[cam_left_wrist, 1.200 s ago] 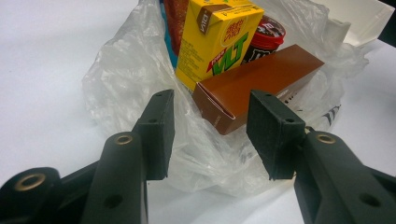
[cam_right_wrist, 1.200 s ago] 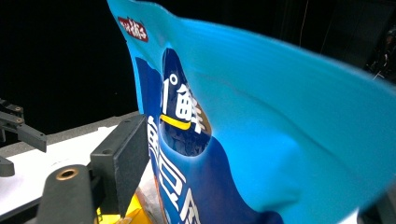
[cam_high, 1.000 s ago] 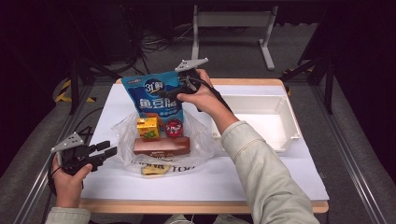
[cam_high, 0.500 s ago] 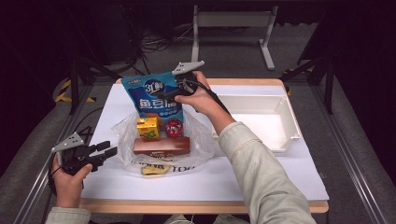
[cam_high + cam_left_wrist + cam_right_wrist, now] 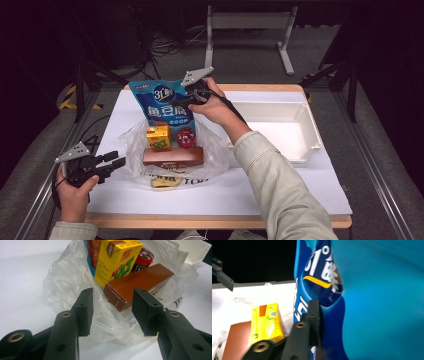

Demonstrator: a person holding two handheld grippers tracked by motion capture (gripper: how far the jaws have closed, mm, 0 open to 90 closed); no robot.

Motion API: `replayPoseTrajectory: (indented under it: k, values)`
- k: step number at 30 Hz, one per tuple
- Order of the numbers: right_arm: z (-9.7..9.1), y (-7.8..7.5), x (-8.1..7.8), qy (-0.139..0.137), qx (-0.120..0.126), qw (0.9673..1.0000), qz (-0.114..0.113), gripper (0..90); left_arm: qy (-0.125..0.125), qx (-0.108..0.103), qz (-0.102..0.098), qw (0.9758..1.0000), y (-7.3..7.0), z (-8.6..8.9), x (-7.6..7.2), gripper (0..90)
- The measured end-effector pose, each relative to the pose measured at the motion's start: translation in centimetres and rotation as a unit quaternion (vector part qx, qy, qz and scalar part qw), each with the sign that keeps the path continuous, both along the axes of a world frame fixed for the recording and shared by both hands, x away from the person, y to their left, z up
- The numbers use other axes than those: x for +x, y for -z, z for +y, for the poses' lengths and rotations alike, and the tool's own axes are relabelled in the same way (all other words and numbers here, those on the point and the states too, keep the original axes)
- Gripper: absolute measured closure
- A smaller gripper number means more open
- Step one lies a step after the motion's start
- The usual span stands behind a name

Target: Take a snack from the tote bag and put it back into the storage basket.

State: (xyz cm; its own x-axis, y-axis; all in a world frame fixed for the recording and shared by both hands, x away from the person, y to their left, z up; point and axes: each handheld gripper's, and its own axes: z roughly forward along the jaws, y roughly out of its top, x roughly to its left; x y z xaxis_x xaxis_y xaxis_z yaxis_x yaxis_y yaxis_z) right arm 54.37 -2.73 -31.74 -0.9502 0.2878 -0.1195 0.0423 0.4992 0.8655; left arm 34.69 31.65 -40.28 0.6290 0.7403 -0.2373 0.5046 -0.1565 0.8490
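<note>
A tall blue snack bag (image 5: pixel 162 102) stands upright at the back of a clear plastic bag (image 5: pixel 132 145). My right gripper (image 5: pixel 192 95) is at its upper right edge. Its jaws have just been closing with the blue bag (image 5: pixel 362 302) between them, and one pad dents the foil. In front stand a yellow juice carton (image 5: pixel 158 137) and a red-lidded can (image 5: pixel 186 136), with a brown box (image 5: pixel 172 156) lying across the front. My left gripper (image 5: pixel 117 161) rests open at the left, jaws toward the brown box (image 5: pixel 140 285), nothing between them.
A white tray (image 5: pixel 310 130) sits to the right of the bag on the white table top (image 5: pixel 280 195). The person's right forearm crosses from the front edge to the blue bag. A metal stand is on the floor behind the table.
The right gripper's jaws have closed onto the blue bag's upper edge. Both hands kept their places, and the items in the plastic bag have not moved.
</note>
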Motion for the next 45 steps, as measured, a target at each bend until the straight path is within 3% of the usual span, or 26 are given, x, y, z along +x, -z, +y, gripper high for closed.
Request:
replayPoseTrajectory:
  k: [5, 17, 45]
  values:
    - [0.4, -0.4, -0.6, 0.002, -0.021, 0.9998, -0.008, 89.7, -0.001, 0.000, 0.001, 1.0000, 0.1, 0.0, 0.0, 52.5]
    - [1.4, -1.4, -1.4, 0.008, -0.015, 0.9998, 0.010, 90.0, -0.006, 0.000, 0.001, 1.0000, 0.2, 0.2, -0.4, 52.6]
    - [-0.1, -8.0, -3.3, -0.005, 0.044, 0.9990, -0.002, 90.0, -0.003, 0.002, 0.003, 1.0000, 0.2, 0.0, -0.2, 52.6]
